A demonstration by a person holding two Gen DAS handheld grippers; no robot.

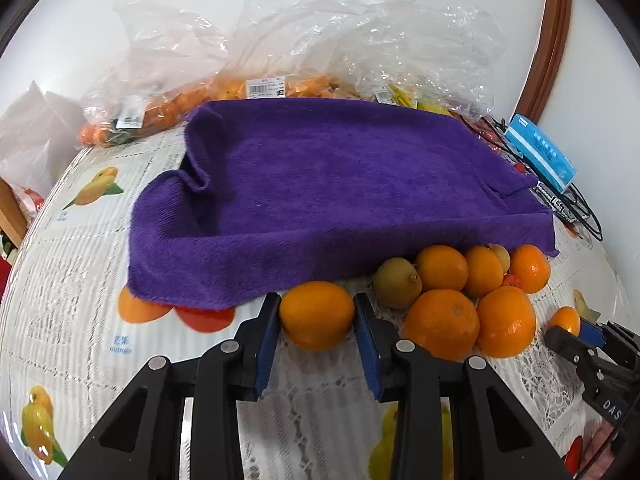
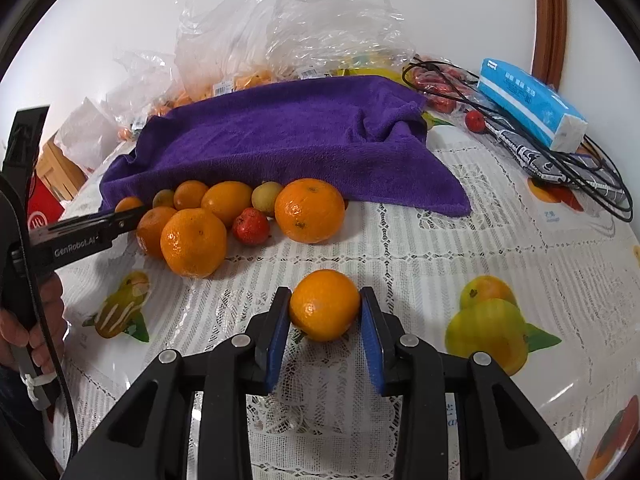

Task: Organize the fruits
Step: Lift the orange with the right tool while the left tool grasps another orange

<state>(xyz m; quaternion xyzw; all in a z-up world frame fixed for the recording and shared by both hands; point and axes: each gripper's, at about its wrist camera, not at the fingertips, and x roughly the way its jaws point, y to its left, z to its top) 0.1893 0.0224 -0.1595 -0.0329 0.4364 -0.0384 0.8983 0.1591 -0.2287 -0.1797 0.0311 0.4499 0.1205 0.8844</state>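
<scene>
At the far left of the right wrist view a bare hand holds the left gripper, its side arm stamped "GenRobot.AI" in pale letters. In its own camera that claw is clamped on an oval orange, both blue pads touching the skin, the fruit's long axis lying crosswise between them. Just beside it to the right sits the fruit pile: several oranges, a dull green-brown lemon-shaped fruit with its nipple end pointing right, and a small red fruit, all tucked against the hanging front edge of the purple towel. Behind the towel, clear plastic bags carry barcode price stickers too small to read. Open room lies on the fruit-print tablecloth in front of the pile and off to the right, where small blue print under a drawing seems to read "mango". There the right gripper, marked "DAS" in the left wrist view, is closed on a round mandarin, well apart from the pile. At the far right edge a blue tissue pack with unreadable white characters rests on tangled black cables.
</scene>
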